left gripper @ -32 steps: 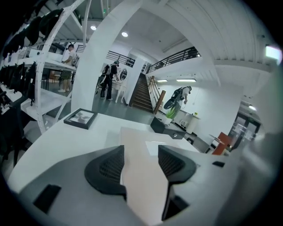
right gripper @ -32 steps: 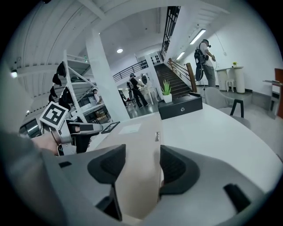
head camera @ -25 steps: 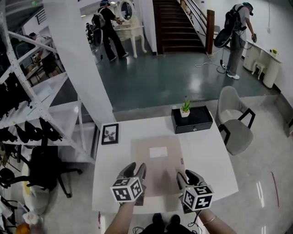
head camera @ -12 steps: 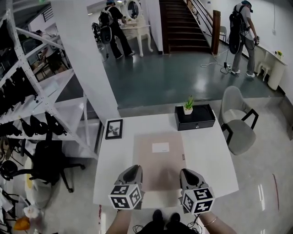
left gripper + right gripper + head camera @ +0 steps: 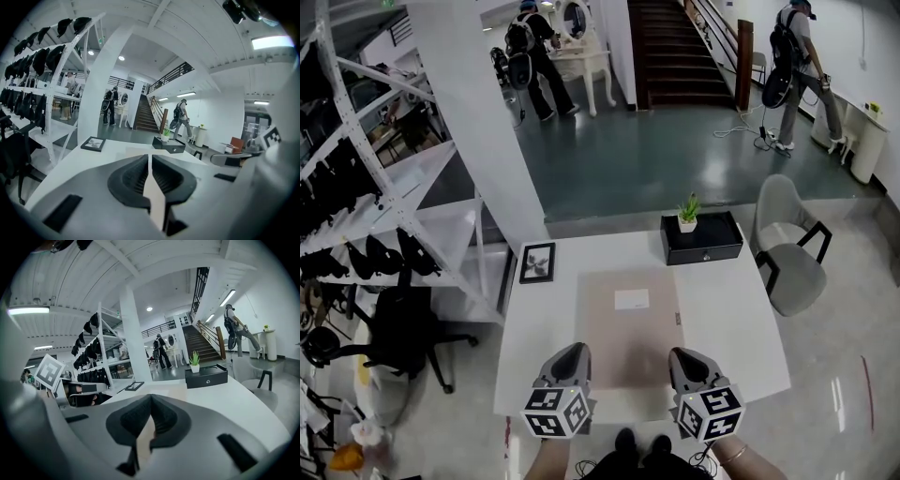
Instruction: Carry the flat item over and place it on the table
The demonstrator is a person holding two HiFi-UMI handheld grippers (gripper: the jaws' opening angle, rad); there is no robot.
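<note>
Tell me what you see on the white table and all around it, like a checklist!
Surface: white table, mostly bare.
Job's things: flat beige sheet with a white label, over the table's middle.
Clutter: picture frame; black box with a potted plant on top.
Grippers: left gripper and right gripper both shut on the sheet's near edge.
Cables: one cable on the far floor.
Surroundings: grey chair, white shelving, stairs, people far off.
</note>
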